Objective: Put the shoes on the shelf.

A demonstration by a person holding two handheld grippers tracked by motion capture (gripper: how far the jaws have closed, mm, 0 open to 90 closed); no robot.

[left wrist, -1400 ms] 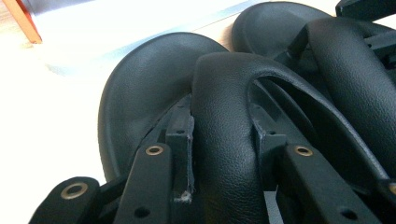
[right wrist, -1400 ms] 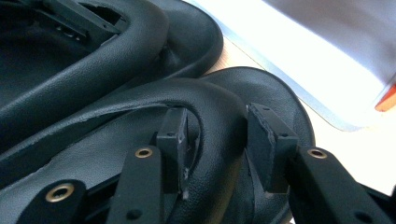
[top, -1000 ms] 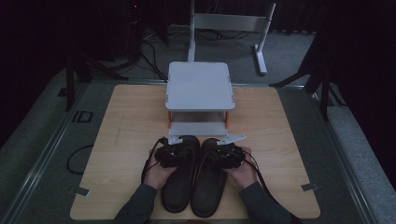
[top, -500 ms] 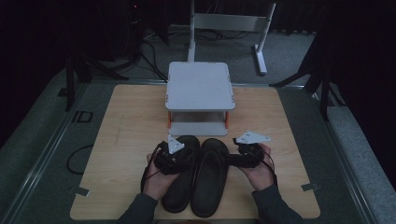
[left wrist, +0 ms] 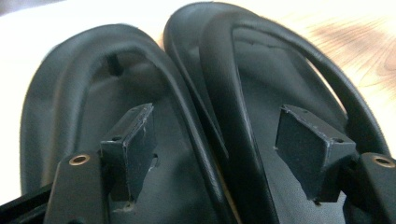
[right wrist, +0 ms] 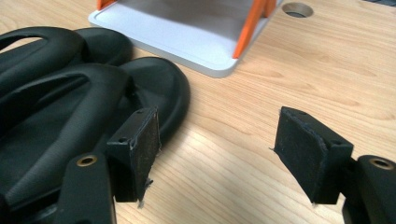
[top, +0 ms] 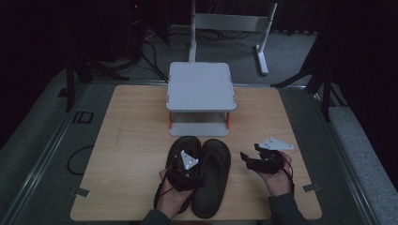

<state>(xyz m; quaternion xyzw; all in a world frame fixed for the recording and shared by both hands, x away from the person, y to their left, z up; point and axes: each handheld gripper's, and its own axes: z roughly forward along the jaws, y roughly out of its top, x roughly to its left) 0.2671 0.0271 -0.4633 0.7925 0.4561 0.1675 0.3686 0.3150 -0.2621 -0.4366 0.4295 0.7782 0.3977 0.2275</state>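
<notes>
Two black flip-flop sandals lie side by side on the wooden table near its front edge, the left sandal (top: 187, 146) touching the right sandal (top: 215, 180). My left gripper (top: 179, 161) hovers over the left sandal's strap area. Its jaws have just been opening and stand open, and the left gripper view has both sandals (left wrist: 60, 107) (left wrist: 261, 88) below its gripper (left wrist: 219, 149). My right gripper (top: 251, 152) is off to the right of the pair over bare wood. Its jaws have also just been opening, and the right gripper (right wrist: 217, 154) holds nothing, with the right sandal (right wrist: 70, 93) at its left.
A grey two-tier stand (top: 201, 89) with orange posts stands at the table's middle, just beyond the sandals' toes; its lower shelf (right wrist: 187, 37) lies ahead of the right gripper. Bare wood (top: 126, 154) stretches left and right of the pair. Dark cables and frame legs lie beyond the table.
Both grippers have let go of the sandals' straps and opened. The right one has swung out to the right onto bare table; the left one has drawn back toward the near edge.
</notes>
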